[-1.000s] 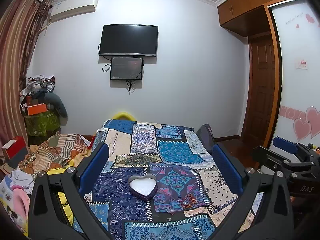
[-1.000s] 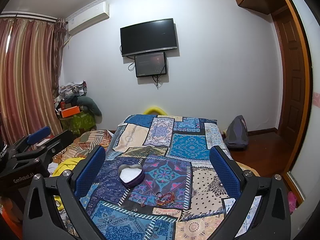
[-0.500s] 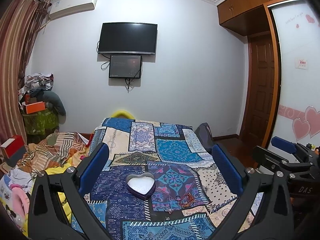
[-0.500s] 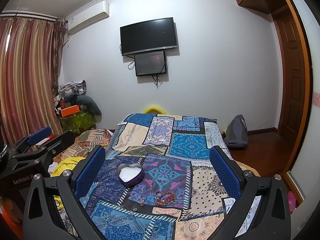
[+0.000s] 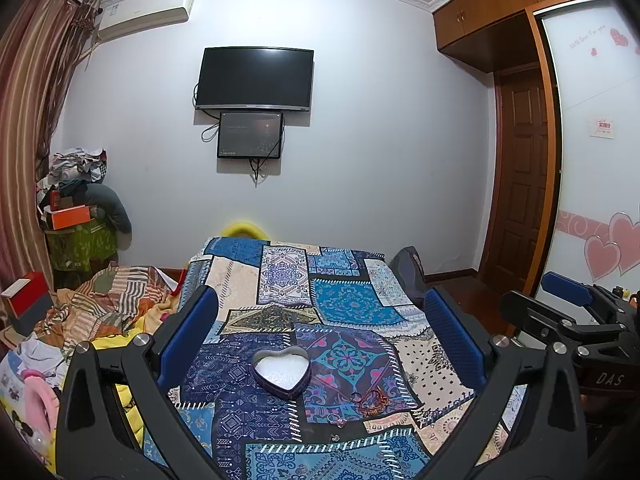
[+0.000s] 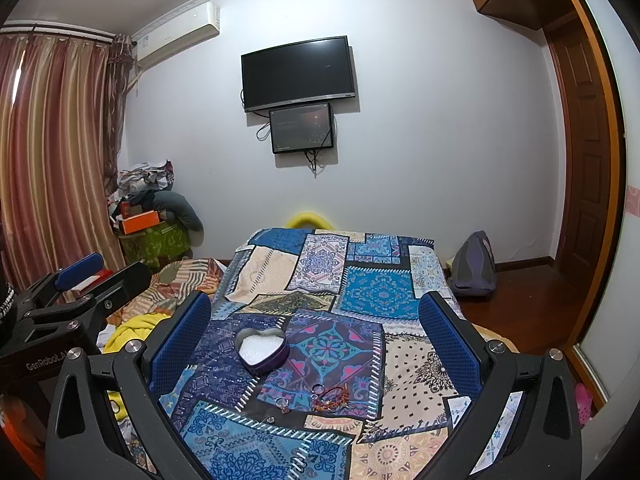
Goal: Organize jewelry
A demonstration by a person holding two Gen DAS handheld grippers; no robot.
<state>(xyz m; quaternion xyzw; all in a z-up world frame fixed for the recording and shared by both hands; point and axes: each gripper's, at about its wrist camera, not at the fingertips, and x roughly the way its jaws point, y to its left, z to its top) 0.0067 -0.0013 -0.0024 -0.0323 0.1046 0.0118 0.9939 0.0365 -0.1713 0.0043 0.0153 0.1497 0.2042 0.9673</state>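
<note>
An open heart-shaped purple tin (image 5: 282, 372) with white lining sits on the patchwork bedspread (image 5: 344, 304); it also shows in the right wrist view (image 6: 262, 350). Near it lie a red-orange beaded bracelet (image 5: 372, 398) (image 6: 332, 398), a ring (image 5: 338, 421) (image 6: 285, 404) and a small stud (image 6: 270, 420). My left gripper (image 5: 320, 336) is open and empty, held above the bed. My right gripper (image 6: 316, 332) is open and empty, also above the bed. Each gripper shows at the edge of the other's view (image 5: 568, 312) (image 6: 80, 284).
Crumpled clothes and blankets (image 5: 108, 304) lie left of the bed. A pile of boxes and bags (image 5: 76, 216) stands in the left corner. A dark backpack (image 6: 474, 264) sits on the floor at right, near a wooden door (image 5: 520, 184). A TV (image 5: 256, 78) hangs on the far wall.
Both grippers have risen and tilted slightly, so the tin and jewelry sit a little farther down the frame. Nothing was taken hold of.
</note>
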